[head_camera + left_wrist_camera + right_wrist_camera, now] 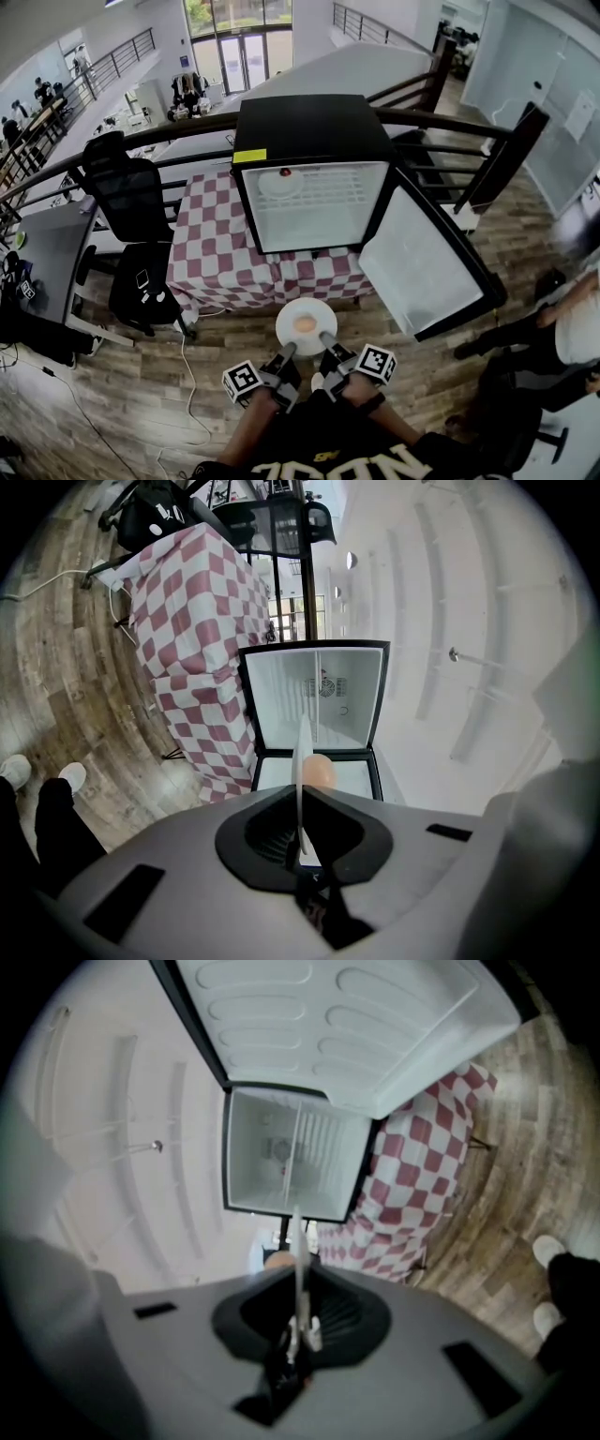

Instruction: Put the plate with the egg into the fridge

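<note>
Head view, plate (287, 322) rim clamped in tools (289, 349) (325, 337)

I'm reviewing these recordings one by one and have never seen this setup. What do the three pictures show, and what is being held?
There is no robot here. A person holds a two-jaw hand tool in each hand. The head view looks down from a camera on the person's head. The other two pictures come from cameras riding on the tools, each looking along its own jaws. The left gripper and the right gripper are both shut on the near rim of a white plate that carries an egg. Ahead is a small fridge with its door open, standing on a cloth-covered table. In the gripper views the plate shows edge-on between the jaws.
</note>
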